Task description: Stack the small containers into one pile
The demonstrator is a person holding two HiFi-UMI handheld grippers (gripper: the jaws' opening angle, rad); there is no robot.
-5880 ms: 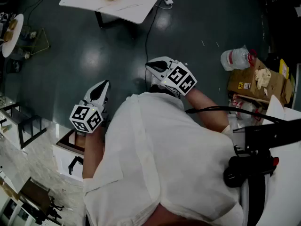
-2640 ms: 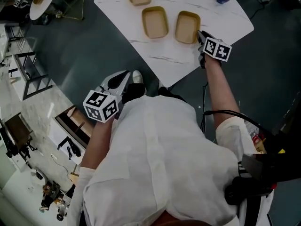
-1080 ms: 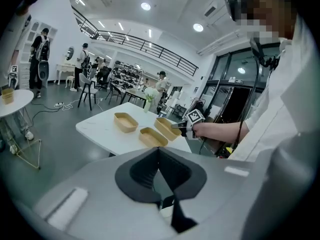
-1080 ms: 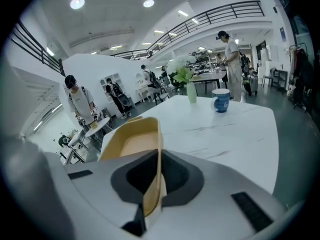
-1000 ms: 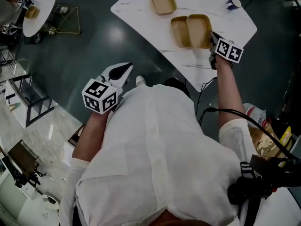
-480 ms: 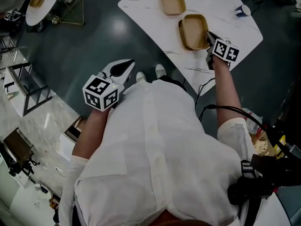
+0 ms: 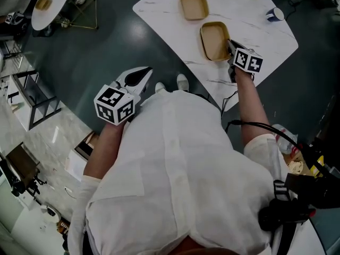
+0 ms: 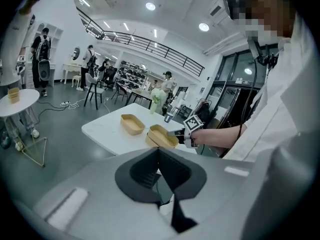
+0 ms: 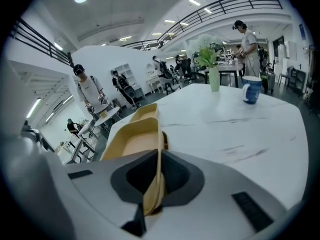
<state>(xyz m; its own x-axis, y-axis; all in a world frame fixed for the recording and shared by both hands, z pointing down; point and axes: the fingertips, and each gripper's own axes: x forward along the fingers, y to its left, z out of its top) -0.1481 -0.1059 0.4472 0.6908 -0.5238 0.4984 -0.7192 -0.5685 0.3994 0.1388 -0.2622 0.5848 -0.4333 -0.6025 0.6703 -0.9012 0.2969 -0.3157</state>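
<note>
Several tan shallow containers are on the white marble table [image 7: 255, 31]. My right gripper [image 7: 229, 42] is shut on the right rim of one container [image 7: 215, 40], which sits over a second one that barely shows beneath it. In the right gripper view the thin rim of that container [image 9: 132, 139] is pinched between the jaws of the right gripper [image 9: 160, 154]. Another container [image 7: 193, 4] lies apart, farther along the table. My left gripper [image 7: 142, 73] hangs over the dark floor, well short of the table, shut with nothing in it. In its own view the left gripper [image 8: 159, 151] points at the table.
A blue cup [image 7: 273, 13] stands near the table's right corner, and a green vase with a plant [image 9: 214, 79] at the far edge. A small round table [image 7: 50, 1] stands at the left. People, chairs and more tables fill the hall behind.
My right gripper carried its container leftward from beside the neighbouring container to on top of it, then lowered it. The left gripper stayed where it was.
</note>
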